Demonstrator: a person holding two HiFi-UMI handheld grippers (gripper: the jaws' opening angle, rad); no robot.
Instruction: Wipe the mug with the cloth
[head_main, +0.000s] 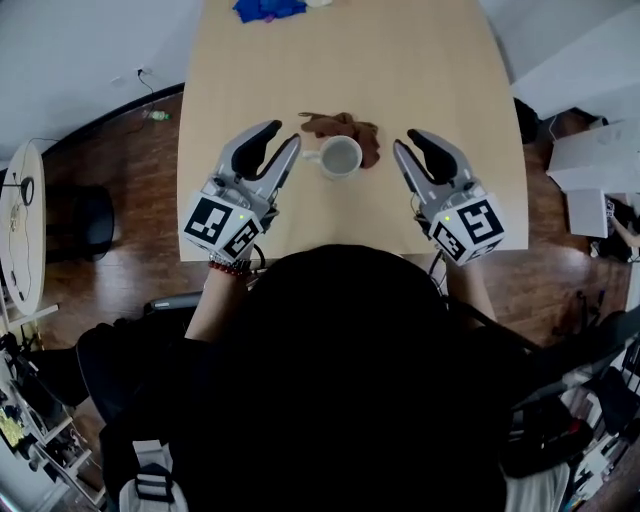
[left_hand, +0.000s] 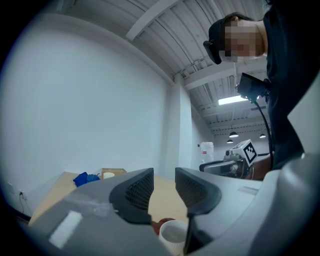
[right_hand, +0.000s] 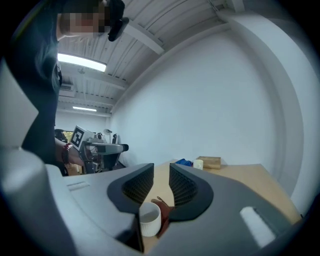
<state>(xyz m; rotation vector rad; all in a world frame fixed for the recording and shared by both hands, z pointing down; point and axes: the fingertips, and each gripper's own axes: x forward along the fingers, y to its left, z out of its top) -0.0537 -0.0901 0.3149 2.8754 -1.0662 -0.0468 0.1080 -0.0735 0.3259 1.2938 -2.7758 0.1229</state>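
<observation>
The left hand-held gripper (head_main: 283, 135) is hovering at the middle left of the head view, jaws partly apart and gripping nothing. The right hand-held gripper (head_main: 405, 140) is hovering at the middle right, jaws slightly apart and also empty. Between them, the white mug (head_main: 341, 157) is sitting upright on the worktop (head_main: 430, 60), touching the brown cloth (head_main: 328, 124) lying just above it in the frame.
</observation>
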